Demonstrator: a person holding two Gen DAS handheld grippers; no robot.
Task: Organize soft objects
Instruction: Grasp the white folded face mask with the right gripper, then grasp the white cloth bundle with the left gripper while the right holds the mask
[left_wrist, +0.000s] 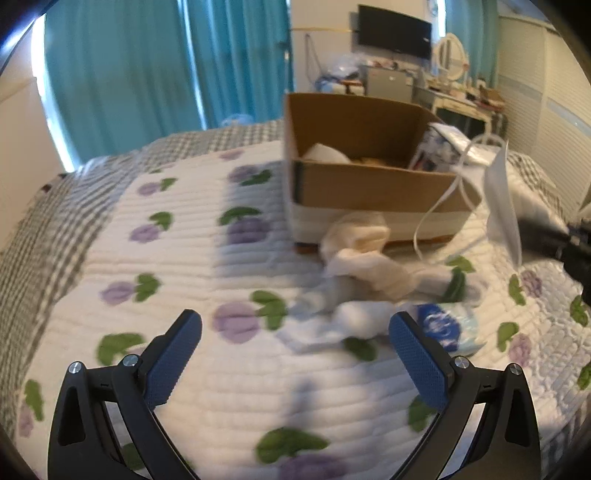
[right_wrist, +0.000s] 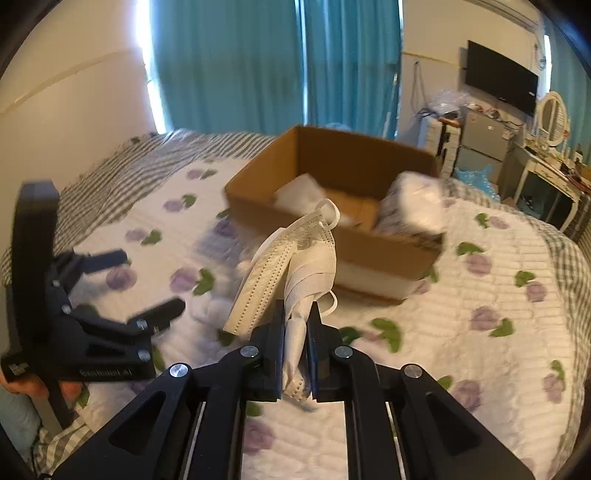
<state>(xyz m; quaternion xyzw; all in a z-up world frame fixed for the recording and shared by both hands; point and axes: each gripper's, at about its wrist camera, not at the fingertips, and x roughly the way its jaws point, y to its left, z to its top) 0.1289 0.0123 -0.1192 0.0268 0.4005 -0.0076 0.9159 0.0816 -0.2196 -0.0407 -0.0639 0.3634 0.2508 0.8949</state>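
Observation:
My right gripper (right_wrist: 298, 314) is shut on a white face mask (right_wrist: 291, 254) and holds it above the bed, short of the cardboard box (right_wrist: 391, 254). In the left wrist view the mask (left_wrist: 500, 206) hangs at the right with its straps trailing by the box (left_wrist: 369, 184). My left gripper (left_wrist: 295, 325) is open and empty above the quilt, near a pile of white socks (left_wrist: 365, 273) and a blue-and-white tissue pack (left_wrist: 447, 326). The box holds white soft items (right_wrist: 299, 192) and a patterned pack (right_wrist: 410, 206). The left gripper also shows in the right wrist view (right_wrist: 147, 280).
A floral quilt (left_wrist: 177, 266) covers the bed. Teal curtains (left_wrist: 147, 74) hang behind it. A cluttered desk with a mirror (left_wrist: 458, 88) and a wall TV (left_wrist: 393, 33) stand at the back right.

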